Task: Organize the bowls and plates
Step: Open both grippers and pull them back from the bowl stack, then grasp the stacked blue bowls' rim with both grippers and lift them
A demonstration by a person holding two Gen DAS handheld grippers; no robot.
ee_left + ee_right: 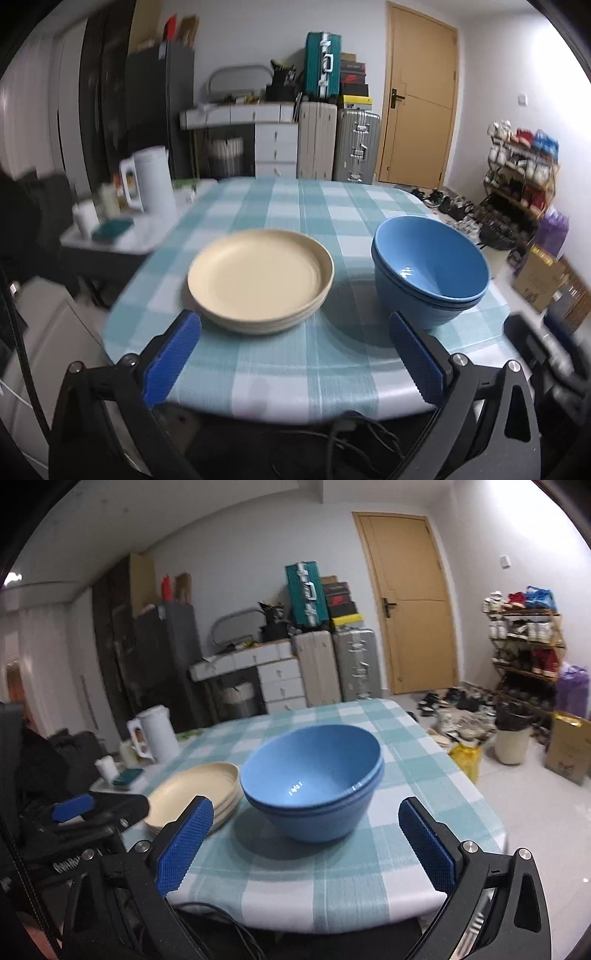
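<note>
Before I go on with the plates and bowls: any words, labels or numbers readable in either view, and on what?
Nothing reads cleanly.
White lettering on the left gripper's black body in the right wrist view: blurred, unreadable.
Label on the white kettle: a picture, any text too blurred.
Print on the cardboard box on the floor: too small.
Cream plates, blue bowls: no markings.

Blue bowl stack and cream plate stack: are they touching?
Apart. The left wrist view shows checked tablecloth between the cream plate stack and the blue bowl stack.

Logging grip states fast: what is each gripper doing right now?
Left gripper: open, holding nothing, short of the stacked cream plastic plates.
Right gripper: open, holding nothing, short of the stacked blue plastic bowls.
</note>
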